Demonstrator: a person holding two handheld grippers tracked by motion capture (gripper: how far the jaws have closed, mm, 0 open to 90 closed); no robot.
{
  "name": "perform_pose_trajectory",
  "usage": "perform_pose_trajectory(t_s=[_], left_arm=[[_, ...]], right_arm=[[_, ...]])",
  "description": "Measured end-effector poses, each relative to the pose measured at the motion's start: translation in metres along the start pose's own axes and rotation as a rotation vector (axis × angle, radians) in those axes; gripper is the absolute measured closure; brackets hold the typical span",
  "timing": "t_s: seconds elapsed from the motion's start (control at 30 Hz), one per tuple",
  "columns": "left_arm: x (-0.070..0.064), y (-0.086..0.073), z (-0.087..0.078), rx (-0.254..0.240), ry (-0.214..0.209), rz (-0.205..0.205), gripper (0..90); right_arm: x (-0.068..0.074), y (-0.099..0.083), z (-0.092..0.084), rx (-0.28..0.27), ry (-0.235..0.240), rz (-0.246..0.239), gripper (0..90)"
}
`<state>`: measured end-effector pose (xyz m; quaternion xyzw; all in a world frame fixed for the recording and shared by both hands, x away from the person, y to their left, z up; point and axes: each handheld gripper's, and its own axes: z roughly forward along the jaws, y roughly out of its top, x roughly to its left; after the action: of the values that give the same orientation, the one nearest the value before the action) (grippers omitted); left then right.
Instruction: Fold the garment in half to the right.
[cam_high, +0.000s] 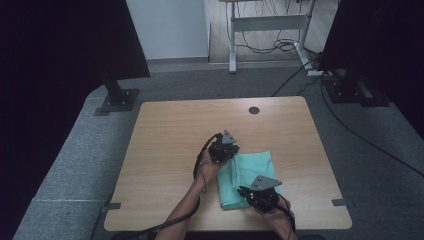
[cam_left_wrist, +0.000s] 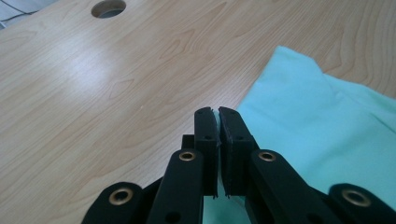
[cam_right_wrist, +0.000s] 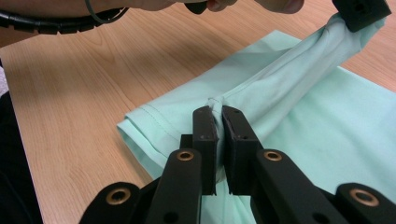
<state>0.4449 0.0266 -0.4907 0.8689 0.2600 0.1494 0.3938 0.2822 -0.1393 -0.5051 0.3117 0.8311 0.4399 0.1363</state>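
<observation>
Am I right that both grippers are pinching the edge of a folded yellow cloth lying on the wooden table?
Nearly: the cloth is mint green, not yellow, as the right gripper view shows. The rest holds: the left gripper and the right gripper are each shut on its edge, and it lies folded on the wooden table.

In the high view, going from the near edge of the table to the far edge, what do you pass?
Right gripper shut on the near part of the mint-green cloth → left gripper shut on the cloth's far-left part → bare wooden table → round cable hole near the far edge.
</observation>
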Motion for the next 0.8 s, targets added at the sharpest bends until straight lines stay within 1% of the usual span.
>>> perform_pose_trajectory(t_s=[0.13, 0.2, 0.3, 0.53, 0.7, 0.8], left_arm=[[-0.004, 0.006, 0.004, -0.008, -0.01, 0.012, 86.6], [-0.006, 0.008, 0.006, -0.012, -0.016, 0.009, 86.6], [-0.008, 0.011, 0.009, -0.013, -0.018, 0.016, 86.7], [-0.015, 0.017, 0.018, -0.027, -0.039, 0.024, 86.6], [-0.022, 0.02, 0.029, -0.016, -0.049, 0.042, 86.5], [-0.026, 0.018, 0.037, -0.004, -0.063, 0.041, 86.3]], right_arm=[[-0.003, -0.003, -0.005, -0.001, -0.011, 0.008, 83.8], [-0.005, -0.004, -0.008, -0.001, -0.018, 0.01, 83.8], [-0.008, -0.006, -0.011, 0.001, -0.025, 0.017, 83.8], [-0.015, -0.011, -0.02, 0.001, -0.042, 0.024, 83.8], [-0.019, -0.018, -0.024, 0.014, -0.052, 0.034, 83.8], [-0.022, -0.024, -0.025, 0.022, -0.057, 0.043, 83.8]])
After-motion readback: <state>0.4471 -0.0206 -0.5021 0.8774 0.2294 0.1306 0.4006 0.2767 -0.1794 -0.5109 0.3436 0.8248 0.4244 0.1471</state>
